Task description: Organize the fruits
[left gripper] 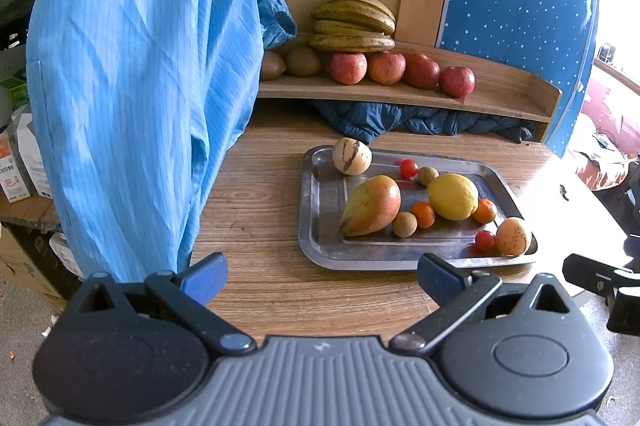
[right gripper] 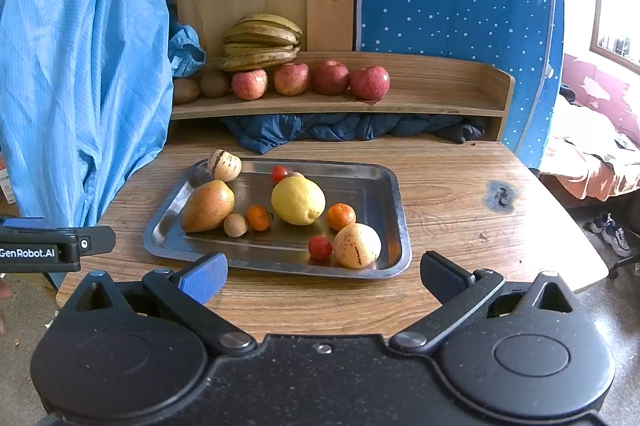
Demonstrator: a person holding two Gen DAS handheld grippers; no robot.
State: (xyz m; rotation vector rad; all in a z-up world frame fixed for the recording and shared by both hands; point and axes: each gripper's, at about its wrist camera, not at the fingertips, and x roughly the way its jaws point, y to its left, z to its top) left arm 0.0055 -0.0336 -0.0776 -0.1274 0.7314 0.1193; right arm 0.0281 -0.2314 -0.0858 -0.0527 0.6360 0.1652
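On the wooden shelf (right gripper: 420, 93), bananas (right gripper: 260, 43), apples (right gripper: 310, 77) and kiwis (right gripper: 200, 85) sit grouped by kind, likely the sorted pattern; mixed fruit, among it a lemon (right gripper: 298, 201) and a mango (right gripper: 207, 205), lies loose in the steel tray (right gripper: 394, 226). Both the left gripper (left gripper: 322, 276) and right gripper (right gripper: 322, 276) hover spread wide and empty at the table's near edge. Only the right view shows the table's dark scorch mark (right gripper: 500, 195)

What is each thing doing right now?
left gripper: jaws open, empty
right gripper: jaws open, empty
metal tray: flat on table, holds loose fruit
lemon: lying in tray
apples: lined up on shelf
bananas: stacked on shelf
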